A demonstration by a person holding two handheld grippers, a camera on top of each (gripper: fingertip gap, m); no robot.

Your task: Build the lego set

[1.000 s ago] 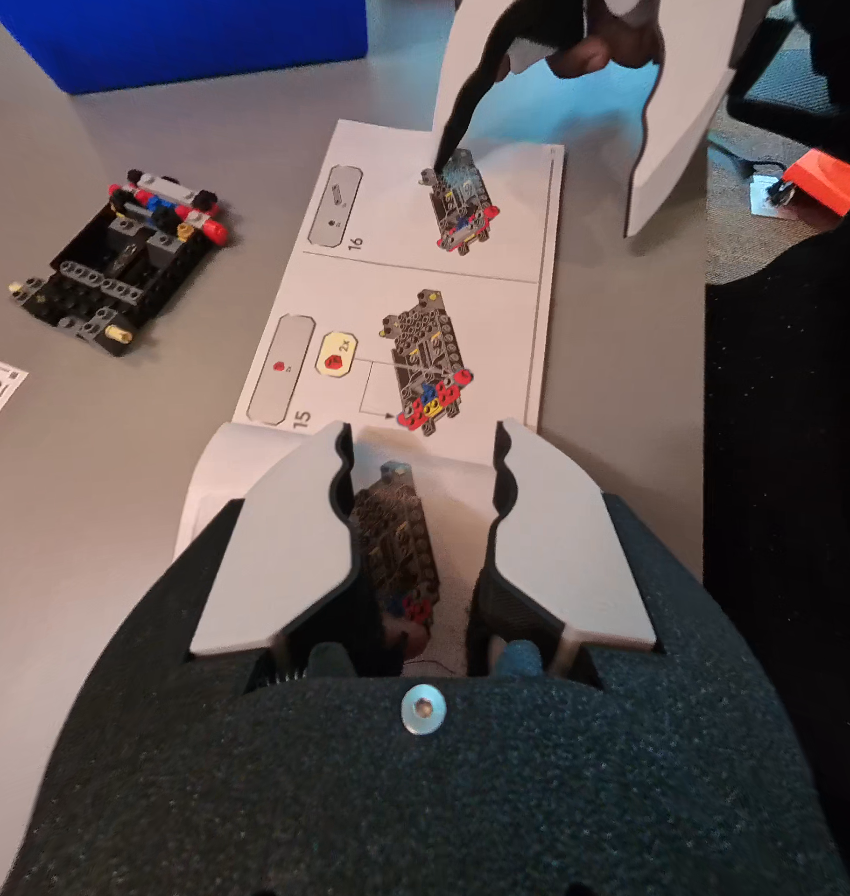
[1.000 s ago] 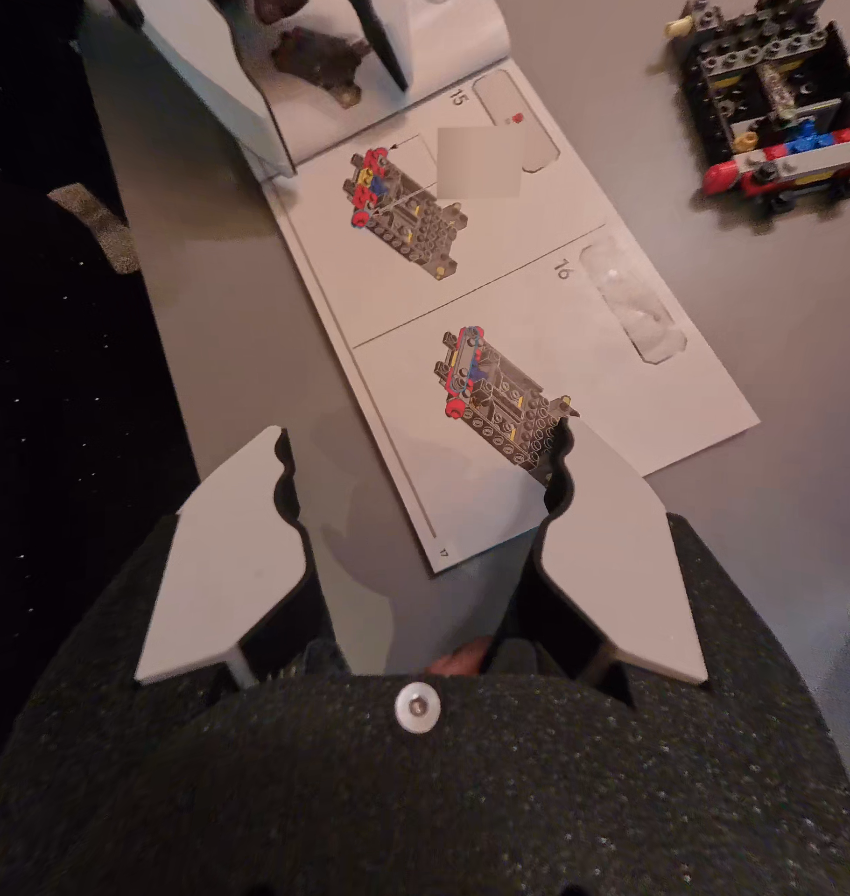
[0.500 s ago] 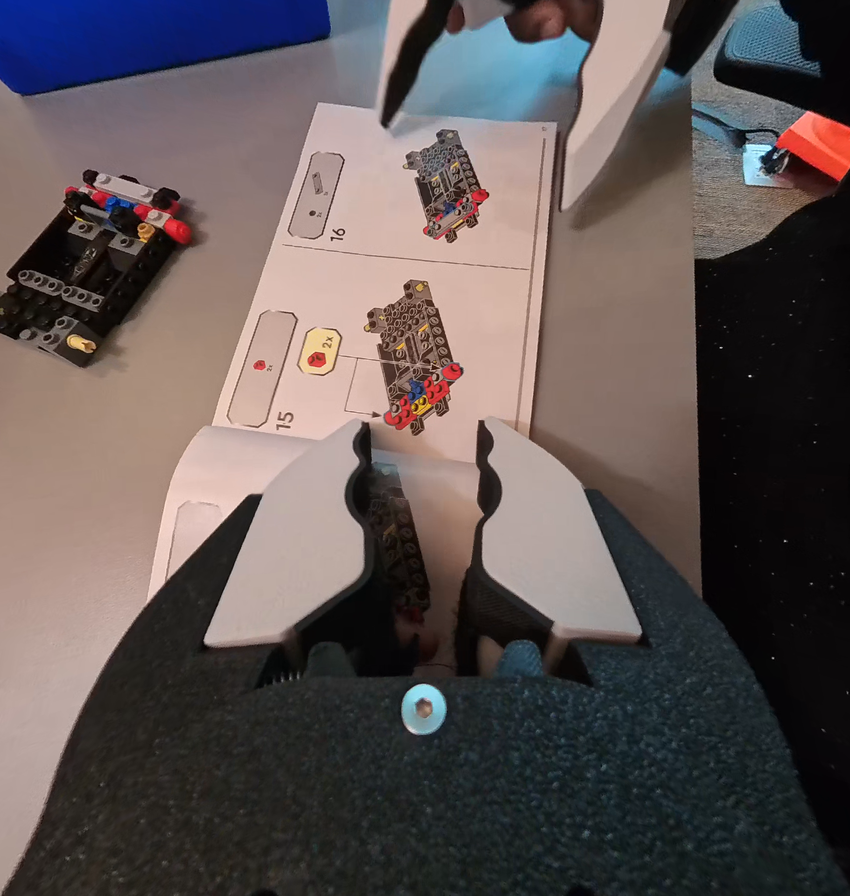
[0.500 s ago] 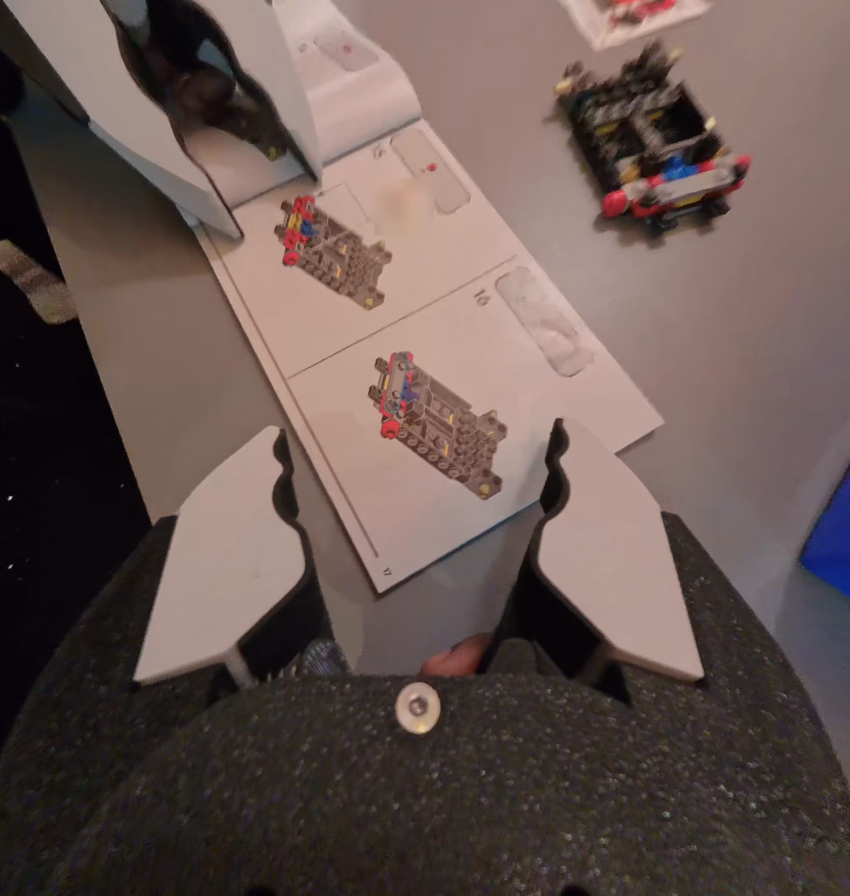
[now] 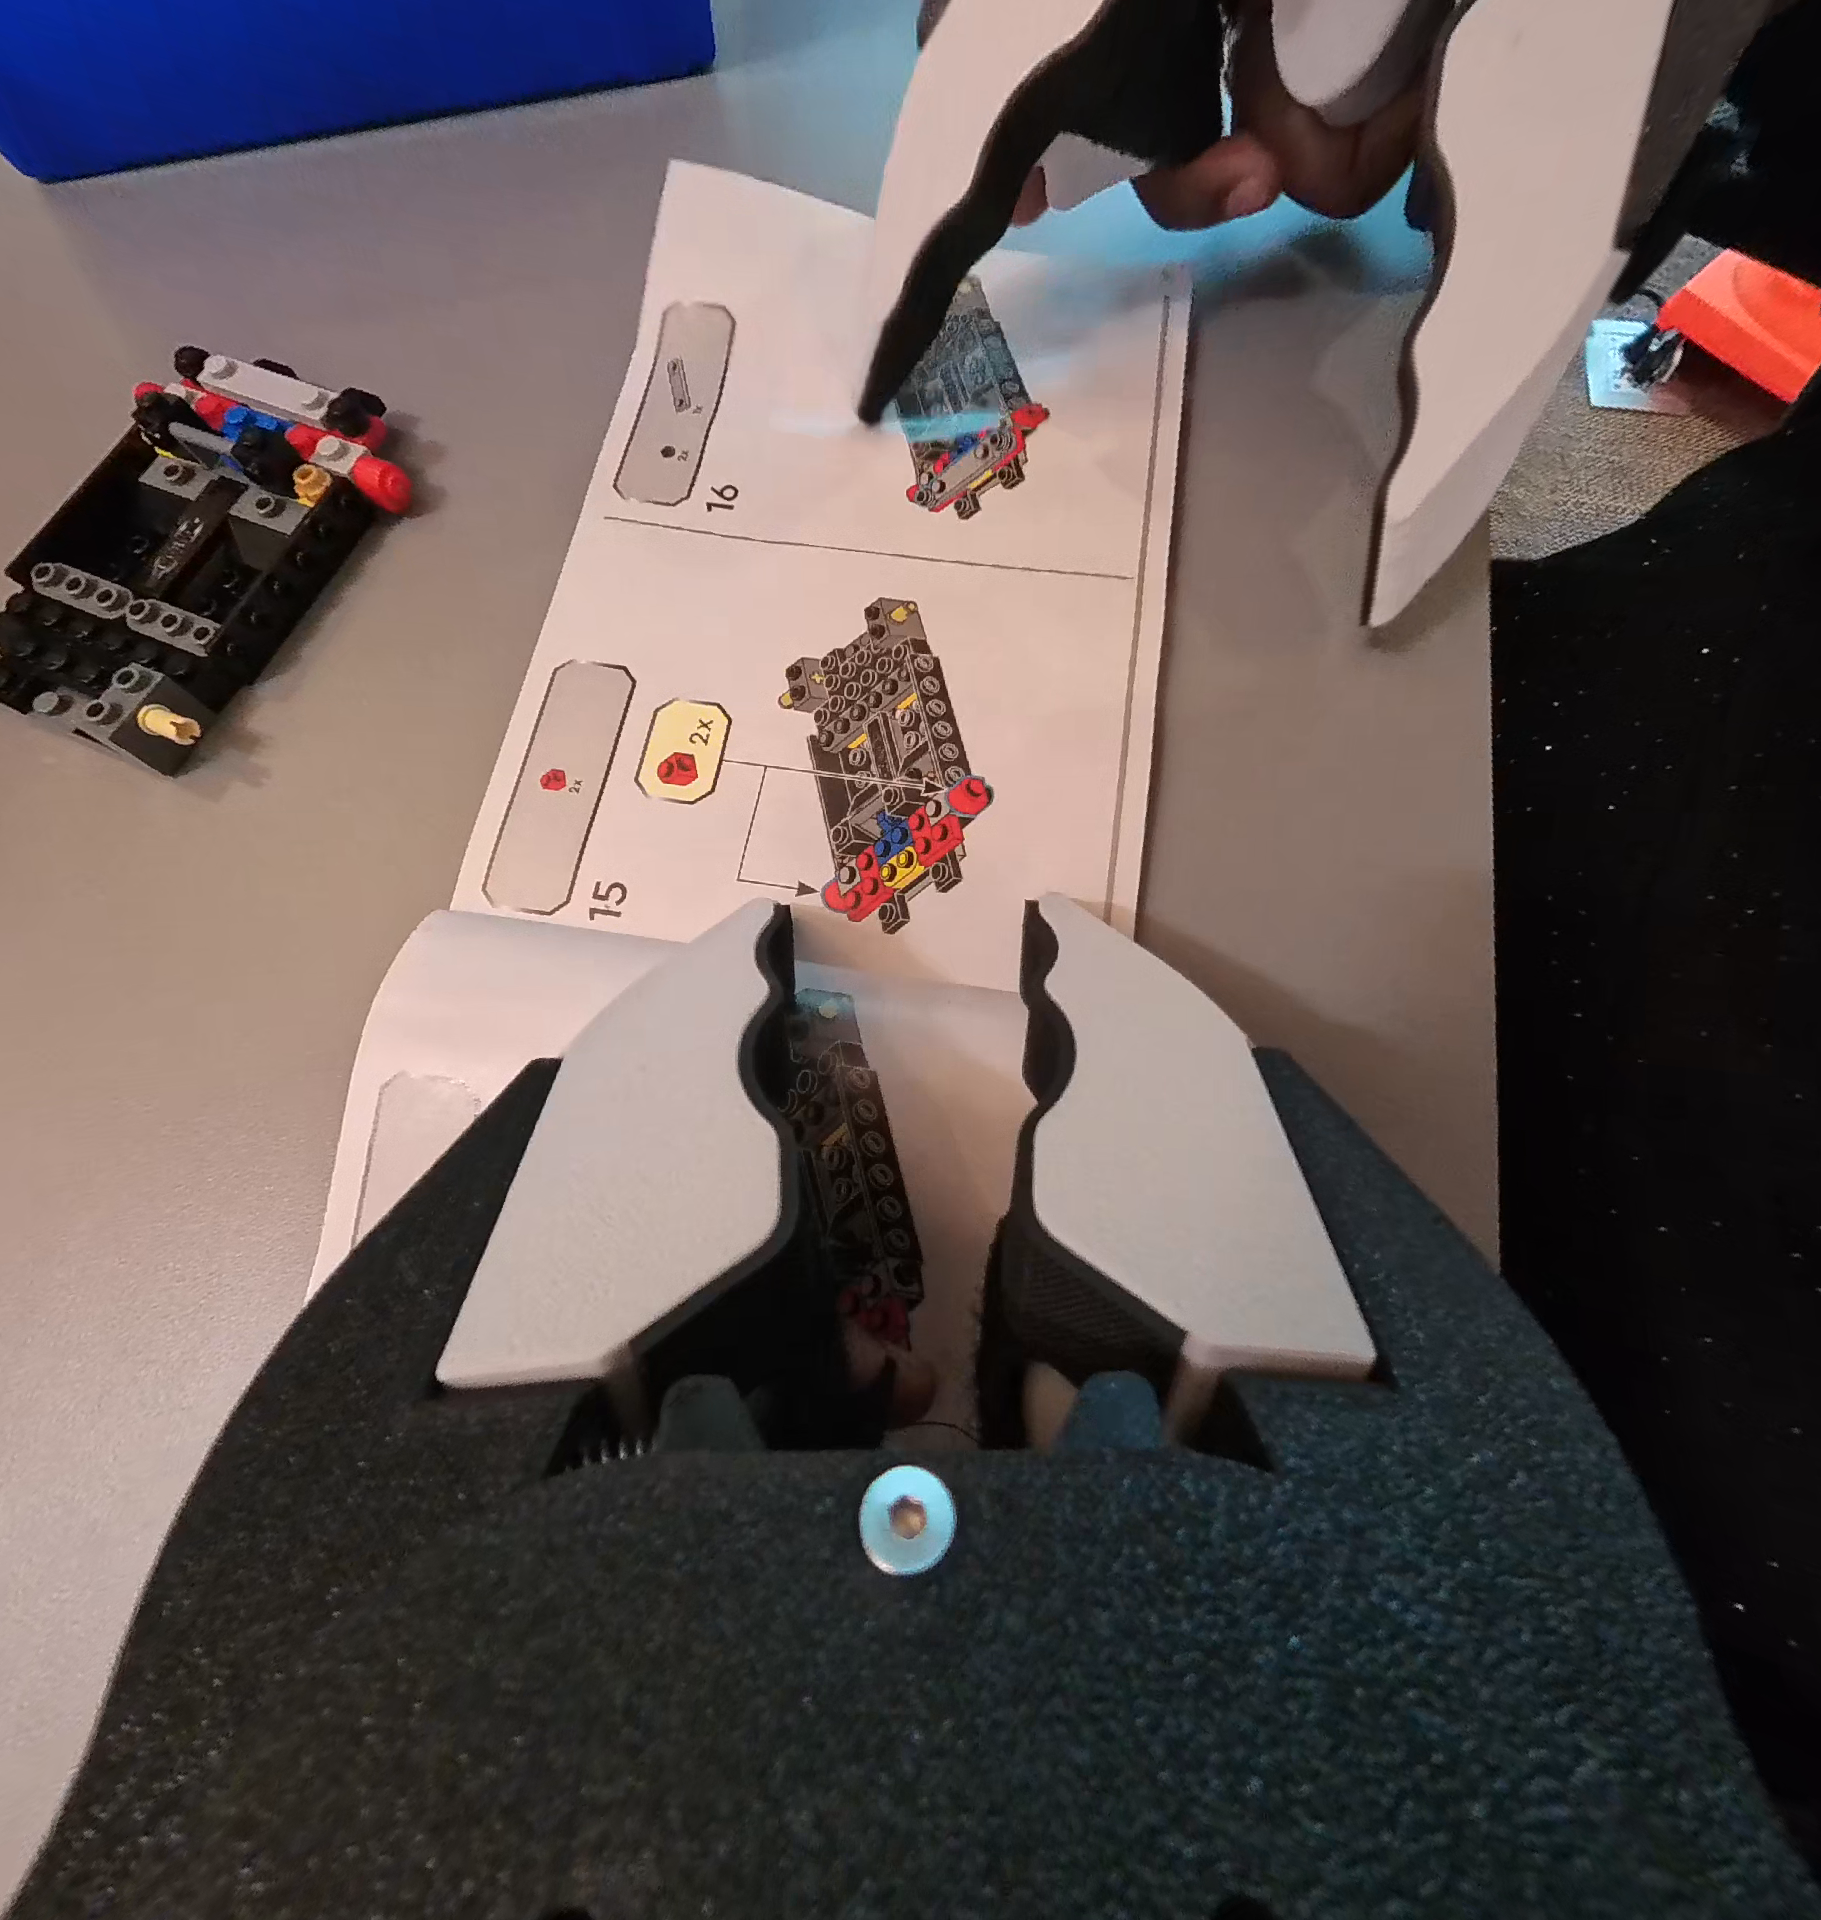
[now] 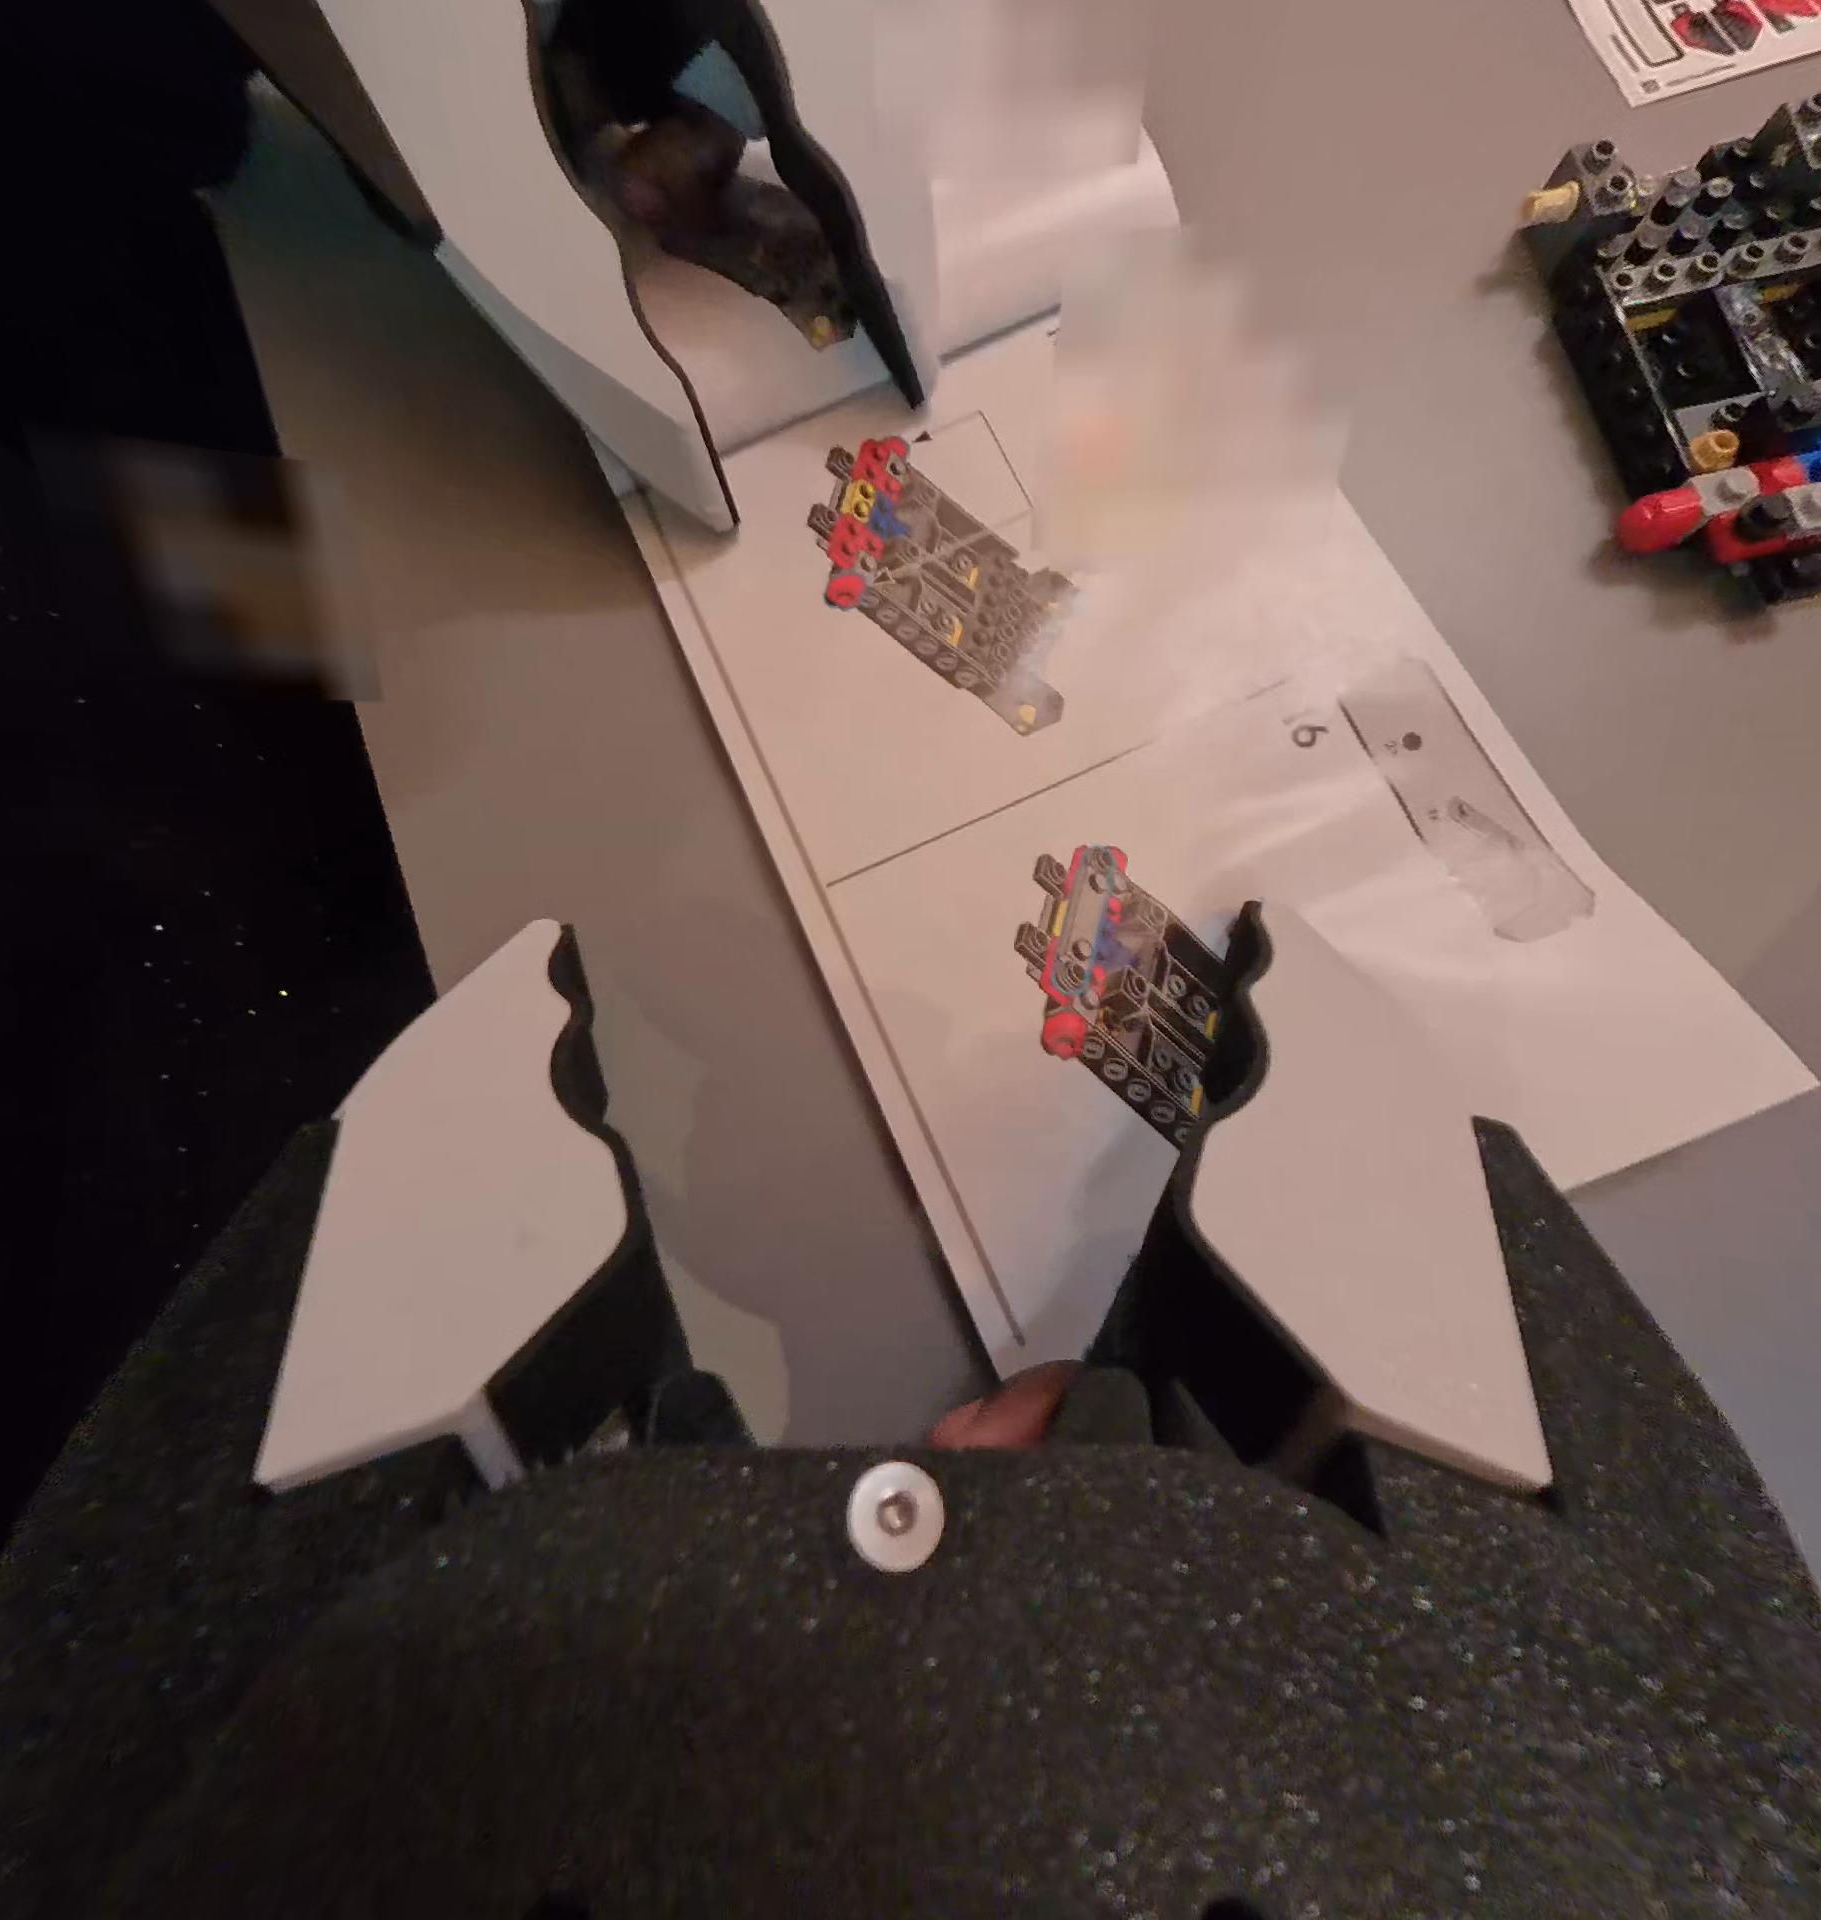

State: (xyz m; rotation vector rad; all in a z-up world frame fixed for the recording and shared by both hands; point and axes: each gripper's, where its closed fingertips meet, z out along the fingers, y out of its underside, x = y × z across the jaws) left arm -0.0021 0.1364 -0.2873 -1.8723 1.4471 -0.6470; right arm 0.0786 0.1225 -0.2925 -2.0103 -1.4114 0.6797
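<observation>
The instruction booklet (image 5: 885, 623) lies open on the grey table, showing two build steps; it also shows in the right wrist view (image 6: 989, 790). The partly built black lego chassis (image 5: 179, 551) with red, blue and grey parts sits to its left, apart from both grippers; it also shows in the right wrist view (image 6: 1716, 343). My left gripper (image 5: 904, 920) is open and empty, over the booklet's folded near edge. My right gripper (image 6: 906, 925) is wide open and empty, with one fingertip (image 5: 870, 416) down on the far page beside the printed model.
A blue bin (image 5: 334, 73) stands at the far left of the table. A sticker sheet (image 6: 1716, 42) lies beyond the chassis. The table edge (image 5: 1477, 935) runs along the right, with dark floor below. An orange object (image 5: 1753, 332) lies on the floor. The gap from one gripper's tips to the other's is roughly 10 cm.
My right gripper rose off the far page, then came back down with one fingertip on it. My left gripper's jaws narrowed slightly and stayed over the booklet's fold.
</observation>
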